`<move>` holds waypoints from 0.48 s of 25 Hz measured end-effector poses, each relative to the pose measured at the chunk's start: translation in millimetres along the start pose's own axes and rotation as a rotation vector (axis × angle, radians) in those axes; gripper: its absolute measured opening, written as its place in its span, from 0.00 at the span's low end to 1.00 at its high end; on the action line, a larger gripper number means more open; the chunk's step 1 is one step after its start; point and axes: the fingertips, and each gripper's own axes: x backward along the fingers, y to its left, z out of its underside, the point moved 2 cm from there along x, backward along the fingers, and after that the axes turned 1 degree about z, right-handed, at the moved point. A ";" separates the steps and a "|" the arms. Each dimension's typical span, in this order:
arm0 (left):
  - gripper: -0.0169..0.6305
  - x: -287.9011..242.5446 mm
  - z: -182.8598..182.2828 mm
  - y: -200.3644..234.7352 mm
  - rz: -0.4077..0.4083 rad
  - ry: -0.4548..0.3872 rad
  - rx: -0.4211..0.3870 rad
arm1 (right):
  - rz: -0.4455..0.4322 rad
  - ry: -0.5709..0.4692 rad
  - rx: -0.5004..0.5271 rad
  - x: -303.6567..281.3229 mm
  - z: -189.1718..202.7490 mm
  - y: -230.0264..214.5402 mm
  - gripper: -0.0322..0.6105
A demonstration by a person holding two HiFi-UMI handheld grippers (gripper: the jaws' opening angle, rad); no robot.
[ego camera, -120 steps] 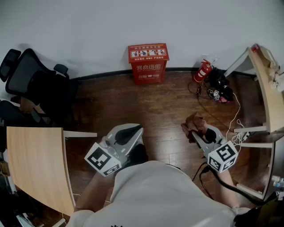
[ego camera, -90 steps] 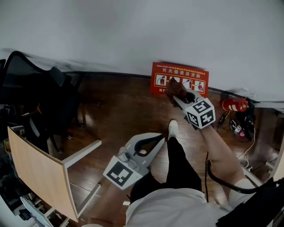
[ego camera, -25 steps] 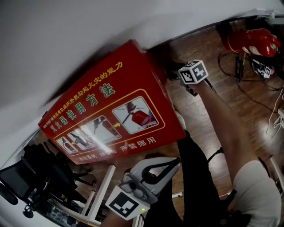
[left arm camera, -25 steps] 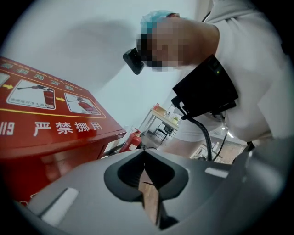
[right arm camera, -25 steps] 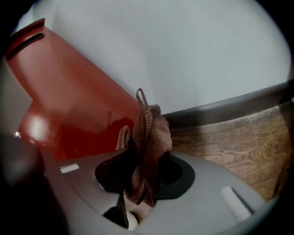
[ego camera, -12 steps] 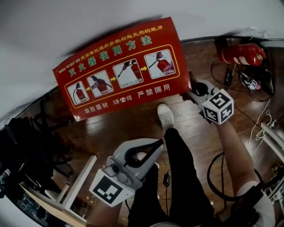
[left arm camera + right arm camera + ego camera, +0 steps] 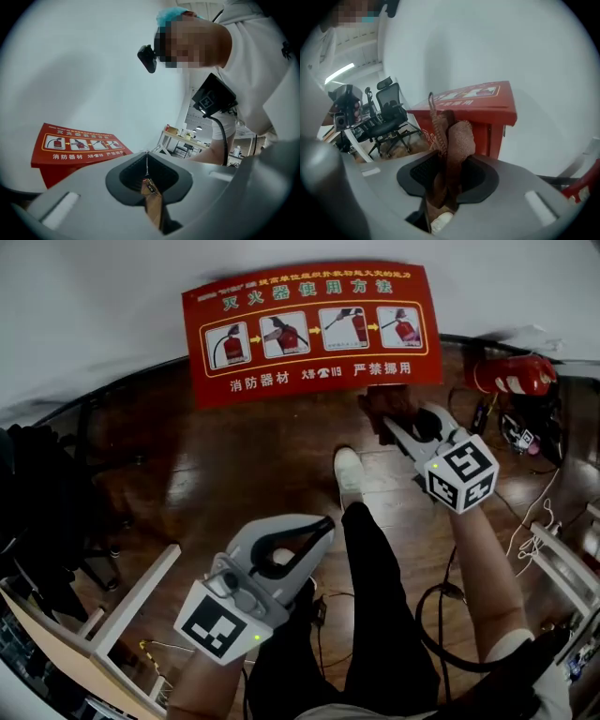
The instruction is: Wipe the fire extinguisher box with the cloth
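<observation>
1. The right gripper (image 7: 392, 427) has its jaws clamped on the brown cloth (image 7: 457, 136). The cloth is pinched between them, and a bunched fold stands up past the jaw tips.
2. The red fire extinguisher box (image 7: 487, 105) stands just beyond the right jaws, straight ahead of the cloth. Its lid edge lies above and behind the bunched fold. No view settles whether the cloth touches the box front.
3. In the head view the cloth (image 7: 382, 404) sits at the right jaw tips, just below the lower right corner of the box's printed lid (image 7: 314, 329).
4. The left gripper (image 7: 146, 153) has its jaws closed tip to tip with nothing between them.
5. The box (image 7: 79, 147) lies ahead of the left jaws and off to their left, well apart from them.
6. In the head view the left gripper (image 7: 323, 521) is held low over the person's leg, with its jaws pointing up towards the box.
7. A red fire extinguisher (image 7: 514, 374) lies on the wooden floor (image 7: 234, 465), to the right of the right jaws.
8. A black office chair (image 7: 389, 117) stands on the floor to the left of the right jaws, beyond the box.
9. The person's white shoe (image 7: 349, 474) rests on the floor between the two grippers, nearer the right jaws.
</observation>
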 end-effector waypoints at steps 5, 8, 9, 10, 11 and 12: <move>0.04 20.1 25.5 16.8 -0.058 -0.024 0.014 | 0.020 0.053 -0.030 -64.3 39.6 -15.2 0.24; 0.04 26.3 42.7 30.9 -0.102 -0.054 0.031 | 0.025 0.107 -0.022 -105.9 72.7 -23.7 0.24; 0.04 27.9 49.2 35.0 -0.115 -0.063 0.038 | 0.029 0.129 -0.018 -119.3 85.1 -27.6 0.24; 0.03 29.5 56.0 38.9 -0.127 -0.072 0.045 | 0.034 0.153 -0.015 -132.7 98.2 -32.1 0.24; 0.03 31.3 63.3 42.8 -0.138 -0.080 0.053 | 0.040 0.177 -0.015 -146.0 111.7 -37.1 0.24; 0.04 33.4 70.8 46.6 -0.148 -0.086 0.061 | 0.044 0.202 -0.017 -159.0 125.7 -41.9 0.23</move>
